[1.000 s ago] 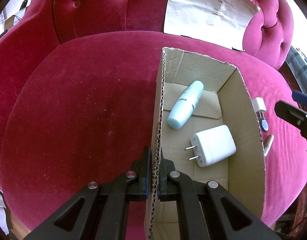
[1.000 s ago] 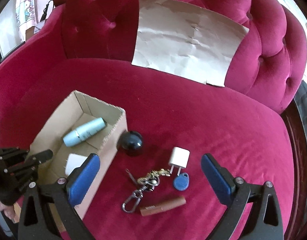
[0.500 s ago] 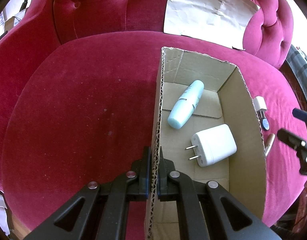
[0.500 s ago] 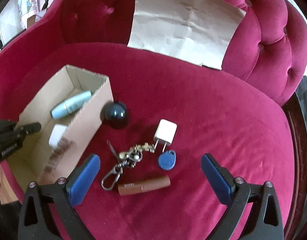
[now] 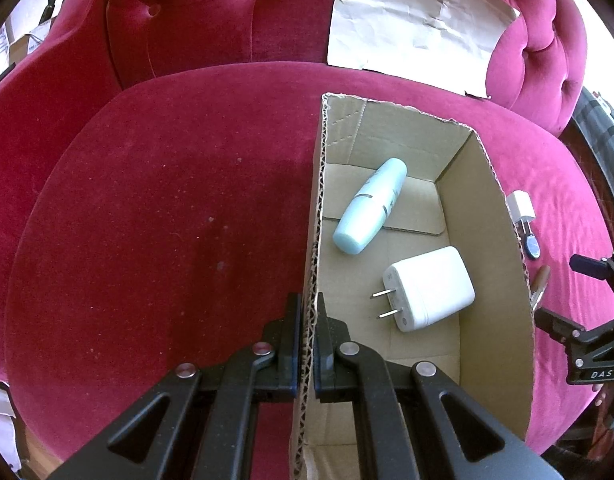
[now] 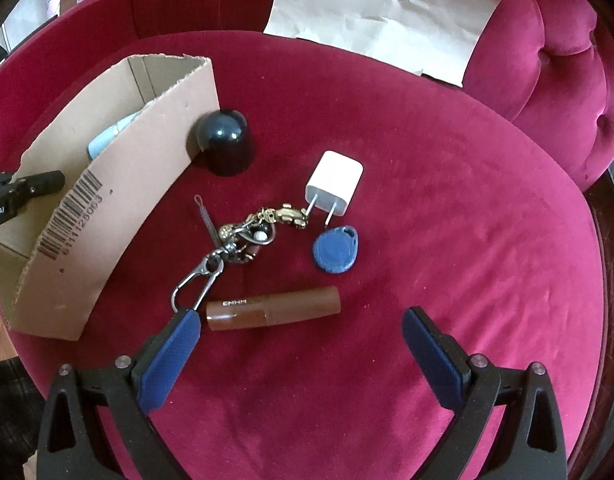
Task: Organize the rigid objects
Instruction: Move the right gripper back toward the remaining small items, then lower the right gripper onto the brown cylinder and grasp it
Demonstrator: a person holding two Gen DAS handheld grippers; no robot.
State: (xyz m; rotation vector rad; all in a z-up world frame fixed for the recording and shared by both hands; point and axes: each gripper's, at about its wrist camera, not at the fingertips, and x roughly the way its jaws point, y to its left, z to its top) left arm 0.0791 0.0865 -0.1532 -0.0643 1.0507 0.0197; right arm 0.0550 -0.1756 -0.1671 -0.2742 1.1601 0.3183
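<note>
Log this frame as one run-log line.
left tongs: shut on cardboard box wall | right tongs: open above brown cylindrical tube | in box: light-blue bottle, large white charger

"EMWM" on brown tube (image 6: 273, 308); box (image 6: 107, 200) barcode digits unclear

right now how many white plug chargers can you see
2. The larger charger lies inside the cardboard box; the small charger lies on the sofa seat beside the blue key fob.

The left gripper (image 5: 306, 344) is black plastic with round silver screws. The right gripper (image 6: 297, 354) is black too, with bumpy blue pads (image 6: 167, 362) and white letters low on the frame's right.
</note>
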